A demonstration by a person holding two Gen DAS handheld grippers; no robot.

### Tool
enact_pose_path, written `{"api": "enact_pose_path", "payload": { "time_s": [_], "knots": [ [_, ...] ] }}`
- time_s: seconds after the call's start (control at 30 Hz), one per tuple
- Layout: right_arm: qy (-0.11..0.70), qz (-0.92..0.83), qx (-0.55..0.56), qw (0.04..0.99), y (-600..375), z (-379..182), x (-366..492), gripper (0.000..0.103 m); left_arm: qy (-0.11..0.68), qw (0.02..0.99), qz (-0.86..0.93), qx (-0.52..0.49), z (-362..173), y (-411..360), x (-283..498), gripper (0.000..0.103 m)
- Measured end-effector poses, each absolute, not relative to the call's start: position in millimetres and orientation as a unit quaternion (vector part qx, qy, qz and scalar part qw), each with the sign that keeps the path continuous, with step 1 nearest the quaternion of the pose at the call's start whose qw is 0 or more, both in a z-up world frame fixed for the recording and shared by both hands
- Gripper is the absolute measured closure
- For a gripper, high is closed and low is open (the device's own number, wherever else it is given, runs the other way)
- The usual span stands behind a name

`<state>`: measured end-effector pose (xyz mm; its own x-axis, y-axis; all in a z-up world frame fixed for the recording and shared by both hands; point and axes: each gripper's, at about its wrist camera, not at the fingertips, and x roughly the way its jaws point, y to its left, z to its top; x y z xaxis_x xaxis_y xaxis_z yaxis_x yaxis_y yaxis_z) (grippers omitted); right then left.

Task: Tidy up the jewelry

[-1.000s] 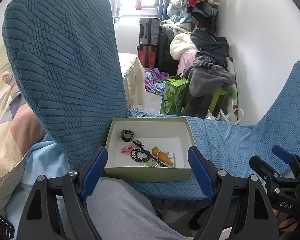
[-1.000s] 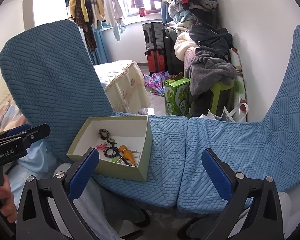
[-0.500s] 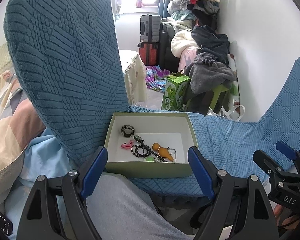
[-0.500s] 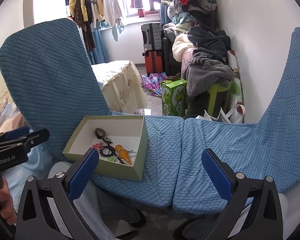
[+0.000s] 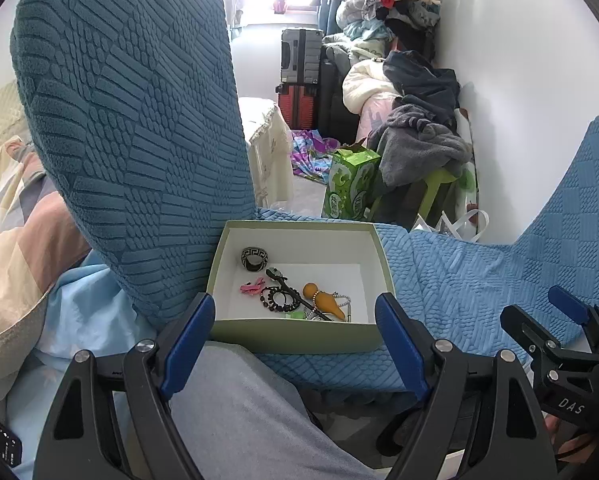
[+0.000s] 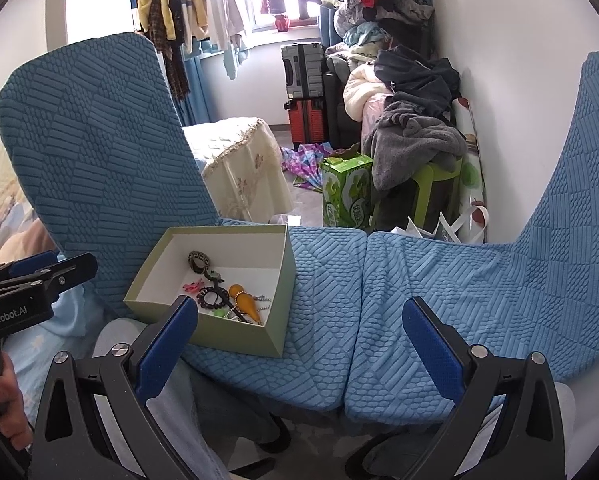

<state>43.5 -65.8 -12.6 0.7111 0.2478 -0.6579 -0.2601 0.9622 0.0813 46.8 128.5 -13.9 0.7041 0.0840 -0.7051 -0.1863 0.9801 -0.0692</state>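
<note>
"GenRobot.AI" is printed on the left gripper (image 6: 39, 276); "DAS" is printed on the right gripper (image 5: 559, 320).

Cluttered bedroom, bright daylight
White walls (image 6: 511, 92); window (image 6: 295, 4) behind hanging clothes (image 6: 187, 12); stacked suitcases (image 6: 305, 96); blue-covered chairs (image 6: 439, 280); green stool (image 6: 431, 188) heaped with garments.

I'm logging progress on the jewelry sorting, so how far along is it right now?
Barely started, it seems. The pale green cardboard box on the blue chair seat holds a jumble: black-and-white patterned ring, pink clip, dark beaded bracelet, orange gourd pendant. Nothing is in hand: left gripper and right gripper are open and empty. All sorting remains.
</note>
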Motion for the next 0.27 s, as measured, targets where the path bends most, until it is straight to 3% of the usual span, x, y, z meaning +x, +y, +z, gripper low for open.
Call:
{"api": "enact_pose_path", "payload": {
  "time_s": [0.27],
  "knots": [
    [0.358, 0.138, -0.009, 0.923, -65.6, -16.9, 41.9, 0.000, 0.381, 0.919, 0.071, -0.067, -16.1, 127.7, 46.3, 0.020]
  ]
}}
